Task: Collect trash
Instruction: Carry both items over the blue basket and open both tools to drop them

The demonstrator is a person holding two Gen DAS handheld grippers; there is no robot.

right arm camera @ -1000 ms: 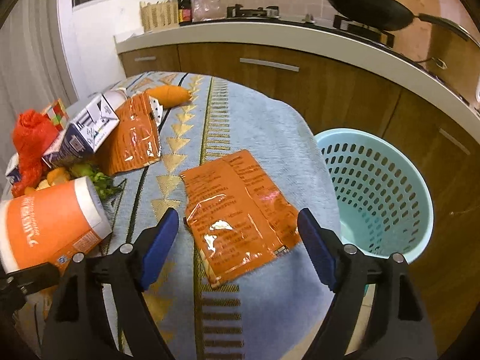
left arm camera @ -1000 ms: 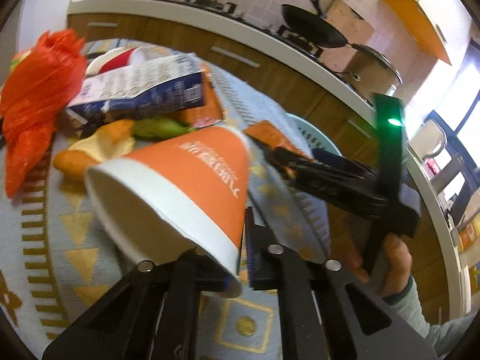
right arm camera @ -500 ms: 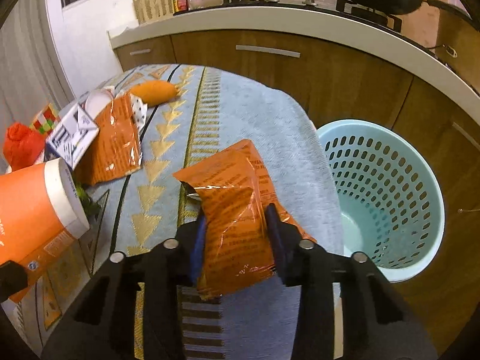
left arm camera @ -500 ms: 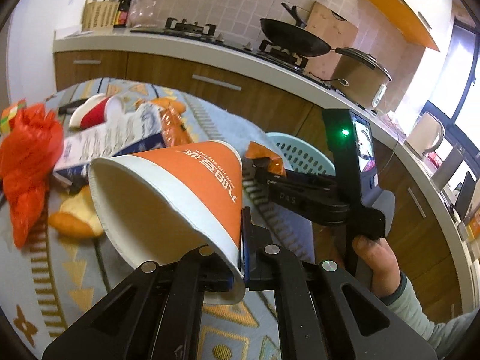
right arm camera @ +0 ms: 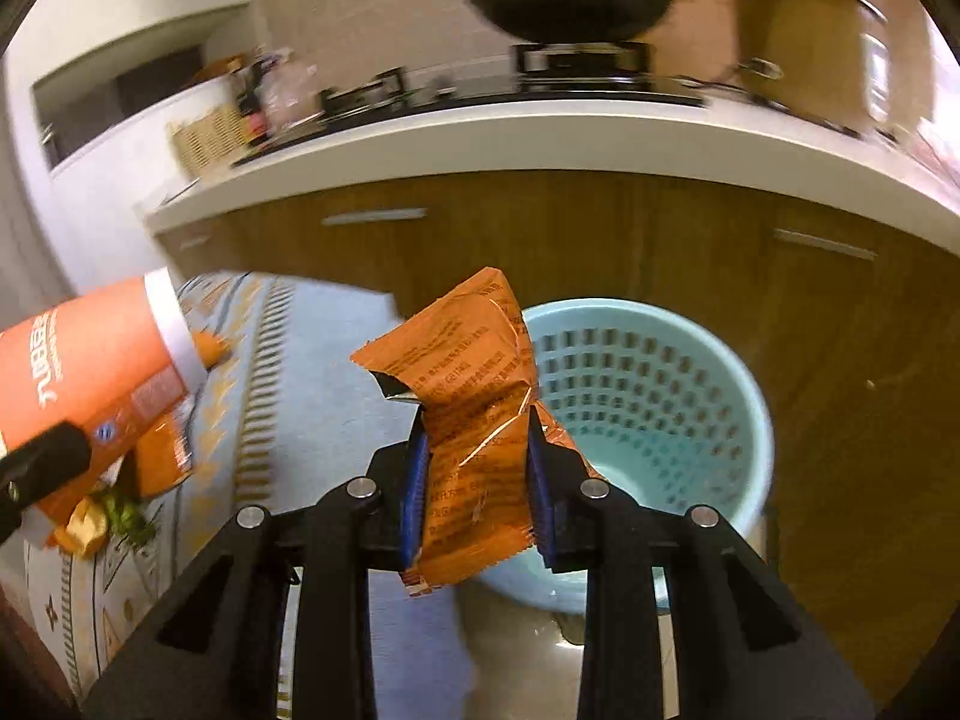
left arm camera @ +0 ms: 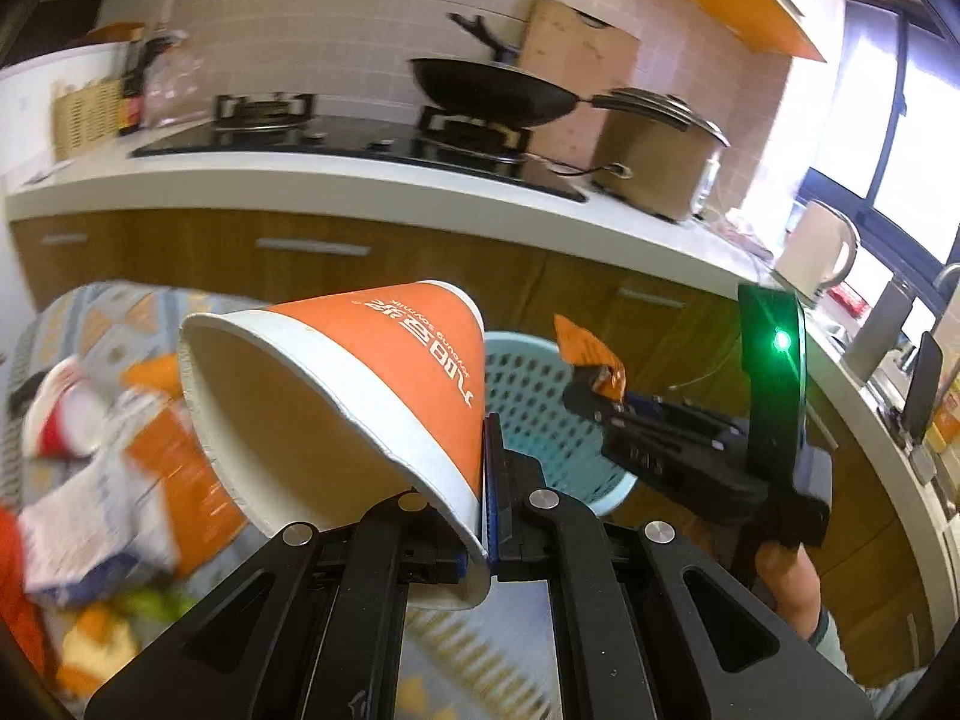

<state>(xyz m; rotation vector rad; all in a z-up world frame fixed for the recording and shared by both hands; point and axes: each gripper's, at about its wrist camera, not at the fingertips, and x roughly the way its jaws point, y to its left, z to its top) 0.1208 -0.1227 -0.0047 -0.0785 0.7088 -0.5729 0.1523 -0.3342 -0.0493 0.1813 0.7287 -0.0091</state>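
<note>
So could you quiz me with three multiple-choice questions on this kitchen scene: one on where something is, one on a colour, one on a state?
1. Where is the basket?
A. on the counter
B. on the floor by the cabinets
C. on the table

2. What colour is the wrapper?
A. orange
B. green
C. white

3. How is the cup held?
A. standing upright on the table
B. lying inside the basket
C. pinched by its rim, tipped sideways

Answers:
1 B: it stands below the counter, beside the table.
2 A: the crumpled foil in the right gripper is orange.
3 C: the left gripper clamps its rim wall, the mouth facing sideways.
</note>
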